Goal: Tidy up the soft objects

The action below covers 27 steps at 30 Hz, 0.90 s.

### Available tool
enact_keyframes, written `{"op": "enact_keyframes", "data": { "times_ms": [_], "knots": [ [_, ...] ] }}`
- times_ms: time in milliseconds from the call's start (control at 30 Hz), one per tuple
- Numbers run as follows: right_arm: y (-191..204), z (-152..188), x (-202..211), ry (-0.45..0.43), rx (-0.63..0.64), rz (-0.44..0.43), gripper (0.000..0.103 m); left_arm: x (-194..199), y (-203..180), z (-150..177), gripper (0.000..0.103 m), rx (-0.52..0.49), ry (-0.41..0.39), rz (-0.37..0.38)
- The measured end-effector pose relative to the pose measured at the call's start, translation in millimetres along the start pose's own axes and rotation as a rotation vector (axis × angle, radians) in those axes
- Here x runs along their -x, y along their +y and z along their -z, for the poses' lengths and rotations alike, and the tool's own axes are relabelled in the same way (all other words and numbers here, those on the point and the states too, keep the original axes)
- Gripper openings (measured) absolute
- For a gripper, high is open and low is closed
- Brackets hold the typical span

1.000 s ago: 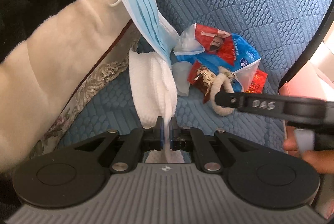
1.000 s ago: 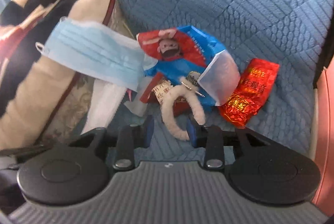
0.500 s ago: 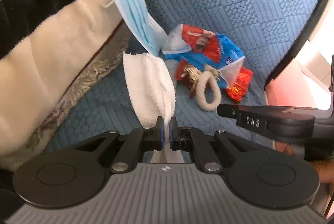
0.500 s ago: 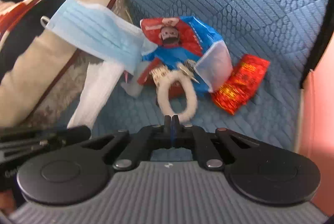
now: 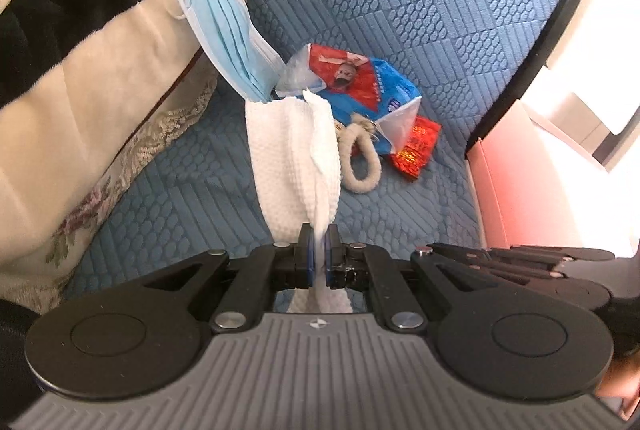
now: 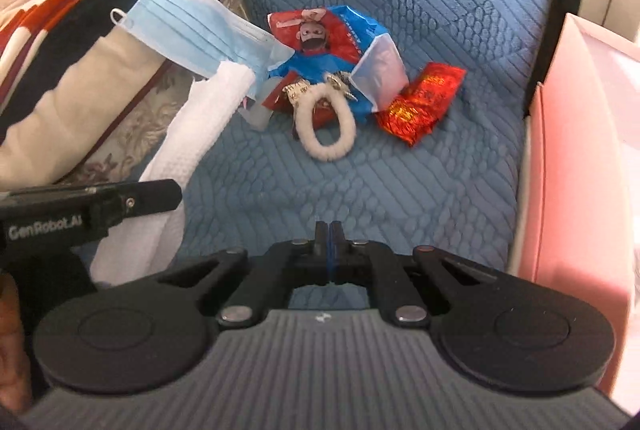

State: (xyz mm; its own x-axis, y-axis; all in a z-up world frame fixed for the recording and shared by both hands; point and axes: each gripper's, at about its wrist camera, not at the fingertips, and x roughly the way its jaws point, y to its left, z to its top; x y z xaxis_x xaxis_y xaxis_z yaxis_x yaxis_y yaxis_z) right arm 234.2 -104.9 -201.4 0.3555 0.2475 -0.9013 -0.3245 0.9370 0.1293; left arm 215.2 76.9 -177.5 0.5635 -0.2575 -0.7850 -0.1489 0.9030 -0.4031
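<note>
My left gripper (image 5: 317,234) is shut on a white textured cloth (image 5: 289,165) that stretches away toward the pile; the same white cloth (image 6: 188,125) runs past the left gripper's finger (image 6: 132,197) in the right wrist view. A blue face mask (image 5: 228,37) leans on the pillow, its lower end touching the cloth; the mask (image 6: 192,29) also shows from the right. My right gripper (image 6: 329,230) is shut with nothing in it, well short of the cream fuzzy hair tie (image 6: 327,125) lying on the blue sofa seat. The hair tie (image 5: 360,165) lies beside the cloth.
A red and blue mask packet (image 6: 332,37), a red foil sachet (image 6: 424,101) and a small clear wrapper (image 6: 260,115) lie with the hair tie. A cream pillow (image 5: 100,77) under a dark patterned blanket fills the left. A pink box (image 6: 580,157) borders the seat's right edge.
The right gripper shut empty beside the hair tie, then drew back and up from it. The left gripper pulled back, drawing the white cloth further out from under the mask.
</note>
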Motion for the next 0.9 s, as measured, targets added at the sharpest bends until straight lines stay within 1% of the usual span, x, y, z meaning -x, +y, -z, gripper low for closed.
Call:
{"op": "enact_keyframes", "data": {
  "times_ms": [233,300,400,500,567,700,767,833,900],
  "knots": [
    [4,18,14,0.004,-0.004,0.009,0.003,4,-5,6,0.006,-0.012,0.016,0.022],
    [4,22,18,-0.004,-0.003,0.016,0.004,4,-5,8,0.006,-0.015,0.021,0.025],
    [-3,26,22,-0.034,-0.034,0.024,0.004,2,-4,8,0.006,-0.011,0.026,0.014],
    [-10,21,19,-0.085,-0.081,0.029,0.006,-4,-1,7,0.006,0.007,0.027,-0.004],
    [-14,15,15,-0.107,-0.108,0.009,0.006,-8,1,6,0.006,0.019,0.026,-0.012],
    [-13,1,4,-0.146,-0.117,-0.001,0.007,-15,4,1,0.006,0.033,0.025,-0.027],
    [-12,-6,-4,-0.15,-0.121,-0.011,0.013,-18,5,-1,0.006,0.039,0.027,-0.033],
    [-13,-12,-12,-0.157,-0.129,-0.017,0.039,-22,6,-3,0.006,0.042,0.029,-0.04],
    [-14,-18,-20,-0.161,-0.137,-0.019,0.044,-25,7,-5,0.006,0.049,0.03,-0.044]
  ]
}}
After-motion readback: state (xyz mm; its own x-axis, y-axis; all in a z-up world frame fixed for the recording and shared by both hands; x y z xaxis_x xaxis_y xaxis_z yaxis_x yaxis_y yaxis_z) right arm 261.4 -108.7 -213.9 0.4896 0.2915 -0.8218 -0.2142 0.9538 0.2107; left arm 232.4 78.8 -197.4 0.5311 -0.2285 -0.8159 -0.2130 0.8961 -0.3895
